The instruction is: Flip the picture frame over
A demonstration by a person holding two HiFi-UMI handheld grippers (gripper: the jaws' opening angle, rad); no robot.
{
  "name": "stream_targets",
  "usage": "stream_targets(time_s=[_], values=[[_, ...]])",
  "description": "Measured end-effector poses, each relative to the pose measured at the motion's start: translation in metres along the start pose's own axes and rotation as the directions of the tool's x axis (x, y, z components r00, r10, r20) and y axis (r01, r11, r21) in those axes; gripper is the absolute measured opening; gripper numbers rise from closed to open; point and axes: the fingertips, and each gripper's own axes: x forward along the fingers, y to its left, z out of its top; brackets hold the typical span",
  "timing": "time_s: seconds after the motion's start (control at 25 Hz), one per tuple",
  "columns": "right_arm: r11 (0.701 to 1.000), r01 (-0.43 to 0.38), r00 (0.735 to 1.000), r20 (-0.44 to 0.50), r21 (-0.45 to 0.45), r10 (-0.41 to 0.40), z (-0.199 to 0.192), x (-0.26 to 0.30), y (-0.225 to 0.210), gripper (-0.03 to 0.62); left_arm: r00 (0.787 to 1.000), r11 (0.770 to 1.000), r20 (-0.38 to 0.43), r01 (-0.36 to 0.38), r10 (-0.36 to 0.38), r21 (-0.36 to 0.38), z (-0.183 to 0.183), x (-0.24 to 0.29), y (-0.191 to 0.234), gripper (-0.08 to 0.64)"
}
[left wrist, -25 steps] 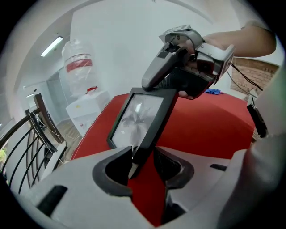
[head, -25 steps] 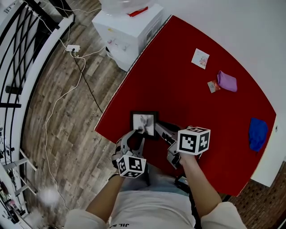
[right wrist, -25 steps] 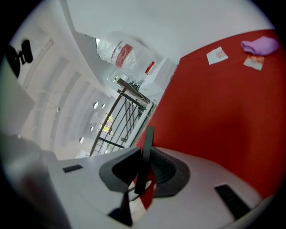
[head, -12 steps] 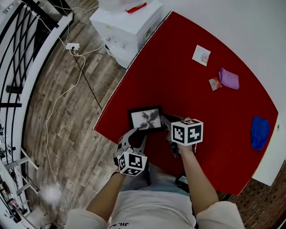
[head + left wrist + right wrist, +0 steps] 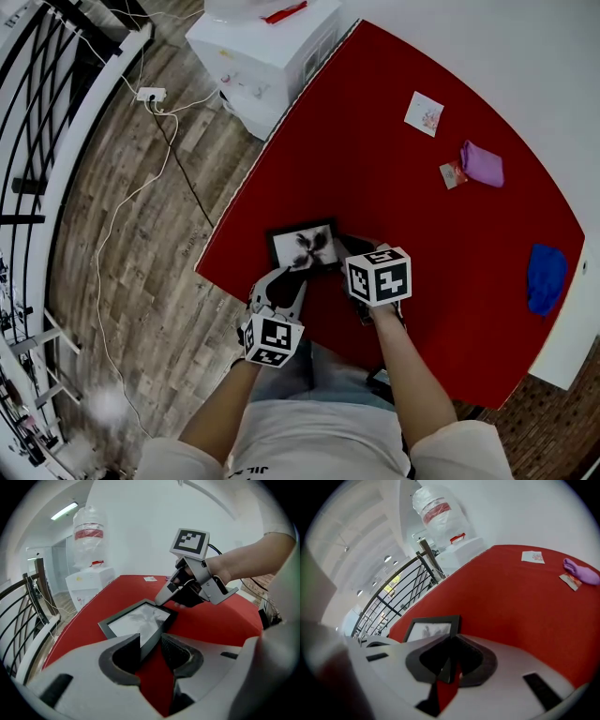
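The right gripper [image 5: 452, 645] has just been closing. Its jaws now stand almost together, clamped on the thin right-hand edge of the picture frame [image 5: 305, 247], which shows as a dark sliver between the pads. The left gripper [image 5: 151, 641] is apart. The frame's near corner pokes into the gap beside one pad, but red cloth shows through the rest of the gap and nothing there looks squeezed.

A second ago the frame showed as a narrow, steeply tilted shape. Now it is wide and low, close to the near-left edge of the red table [image 5: 422, 234], with the print facing up, and the right gripper has sunk with it. I judge that the turn is at or near its end and the frame is being set down. If the print side was the starting side, though, the flip is still to come.

It is hard to tell whether the frame rests fully on the table or its gripped edge is still a little raised. In the head view the marker cube [image 5: 378, 275] covers most of the right jaws. The frame's back and any stand appear in no view. Further out, a purple cloth [image 5: 480, 164], a blue cloth [image 5: 544, 278] and a small card [image 5: 424, 113] lie well apart from the frame.
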Motion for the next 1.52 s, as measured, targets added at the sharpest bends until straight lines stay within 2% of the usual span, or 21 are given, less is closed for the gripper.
stream_targets(time_s=[0.12, 0.2, 0.36, 0.4, 0.52, 0.6, 0.72, 0.84, 1.04, 1.24, 1.52], values=[[1.0, 0.016, 0.999, 0.038, -0.012, -0.016, 0.006, -0.004, 0.001, 0.034, 0.999, 0.997, 0.042, 0.01, -0.007, -0.08, 0.005, -0.003, 0.007, 0.144], [0.999, 0.025, 0.997, 0.069, -0.034, -0.023, 0.012, -0.011, 0.005, 0.035, 0.997, 0.995, 0.071, 0.002, 0.005, -0.105, 0.013, -0.009, 0.016, 0.144], [0.986, 0.073, 0.99, 0.128, -0.148, -0.054, 0.022, -0.037, 0.02, 0.035, 0.992, 0.989, 0.119, -0.031, 0.049, -0.148, 0.032, -0.036, 0.029, 0.143], [0.979, 0.087, 0.987, 0.148, -0.185, -0.06, 0.023, -0.048, 0.026, 0.035, 0.989, 0.983, 0.129, -0.041, 0.065, -0.18, 0.037, -0.046, 0.031, 0.128], [0.948, 0.143, 0.978, 0.19, -0.286, -0.09, 0.023, -0.081, 0.049, 0.034, 0.982, 0.953, 0.133, -0.088, 0.132, -0.291, 0.051, -0.081, 0.037, 0.014], [0.934, 0.168, 0.97, 0.223, -0.314, -0.099, 0.023, -0.103, 0.066, 0.025, 0.975, 0.939, 0.141, -0.117, 0.169, -0.322, 0.064, -0.106, 0.036, 0.006], [0.936, 0.173, 0.959, 0.269, -0.306, -0.09, 0.022, -0.126, 0.088, 0.005, 0.963, 0.931, 0.145, -0.17, 0.226, -0.323, 0.084, -0.134, 0.031, 0.006], [0.95, 0.161, 0.957, 0.276, -0.269, -0.085, 0.014, -0.135, 0.096, 0.005, 0.955, 0.927, 0.145, -0.205, 0.26, -0.313, 0.095, -0.148, 0.02, 0.006], [0.956, 0.175, 0.949, 0.3, -0.236, -0.1, 0.011, -0.148, 0.101, 0.005, 0.939, 0.892, 0.156, -0.226, 0.307, -0.391, 0.103, -0.155, 0.022, 0.006], [0.956, 0.182, 0.944, 0.311, -0.23, -0.105, 0.015, -0.151, 0.101, 0.003, 0.921, 0.888, 0.174, -0.267, 0.35, -0.376, 0.113, -0.167, 0.034, 0.006], [0.958, 0.182, 0.942, 0.32, -0.222, -0.104, 0.02, -0.155, 0.1, 0.003, 0.926, 0.889, 0.154, -0.268, 0.344, -0.372, 0.11, -0.165, 0.033, 0.006]])
